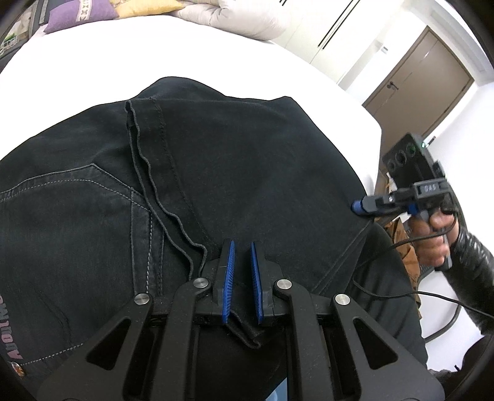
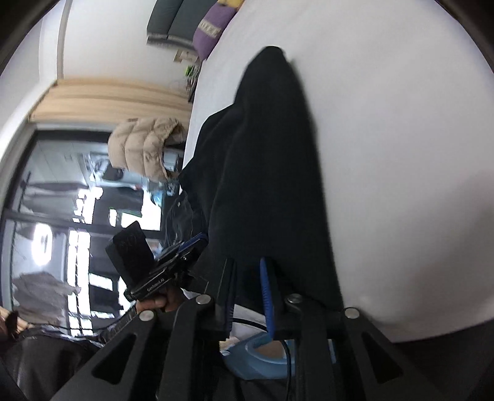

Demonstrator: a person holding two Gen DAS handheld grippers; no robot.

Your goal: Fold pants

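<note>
Black jeans (image 1: 216, 172) lie on a white bed (image 1: 154, 52), one part folded over the seat with its back pocket (image 1: 77, 222). My left gripper (image 1: 242, 246) holds a fold of the black fabric between its blue pads (image 1: 228, 277) at the near edge. My right gripper (image 1: 358, 206) grips the jeans' right edge; in the right wrist view, which is rolled sideways, it (image 2: 247, 265) is shut on the dark cloth (image 2: 265, 160), lifting it off the bed (image 2: 401, 154). The left gripper (image 2: 185, 246) shows there too.
Pillows, a purple one (image 1: 77, 15) and a white duvet (image 1: 240, 18), lie at the bed's far end. A brown door (image 1: 423, 77) stands to the right. A beige puffer jacket (image 2: 145, 145) and a window (image 2: 61, 216) are beside the bed. A blue-rimmed item (image 2: 256, 354) is below.
</note>
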